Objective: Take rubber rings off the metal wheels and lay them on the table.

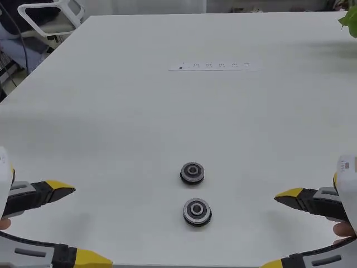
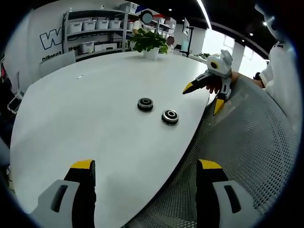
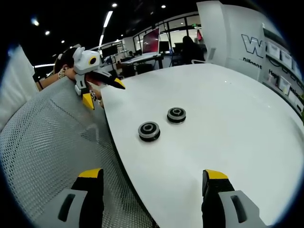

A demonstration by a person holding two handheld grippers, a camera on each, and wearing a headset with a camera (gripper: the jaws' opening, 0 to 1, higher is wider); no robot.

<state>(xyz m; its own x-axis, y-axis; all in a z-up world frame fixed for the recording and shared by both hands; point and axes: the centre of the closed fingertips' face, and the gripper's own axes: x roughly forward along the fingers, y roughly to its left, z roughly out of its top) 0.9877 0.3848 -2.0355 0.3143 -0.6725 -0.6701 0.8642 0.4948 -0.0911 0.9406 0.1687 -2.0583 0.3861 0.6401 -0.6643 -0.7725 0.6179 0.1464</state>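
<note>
Two metal wheels lie flat on the white table, close to its near edge and about midway between left and right. The far wheel and the near wheel sit one behind the other, near each other but apart. Dark rubber rings sit around the rims of both wheels, and the hubs are bright.

The left gripper is held over the near-left corner of the scene and the right gripper over the near-right. Both point inward toward the wheels and are well apart from them. Each has its yellow-tipped jaws spread wide, with nothing between them.

A thin printed strip lies on the far part of the table. A leafy plant shows at the far right, and a chair stands beyond the far-left corner.
</note>
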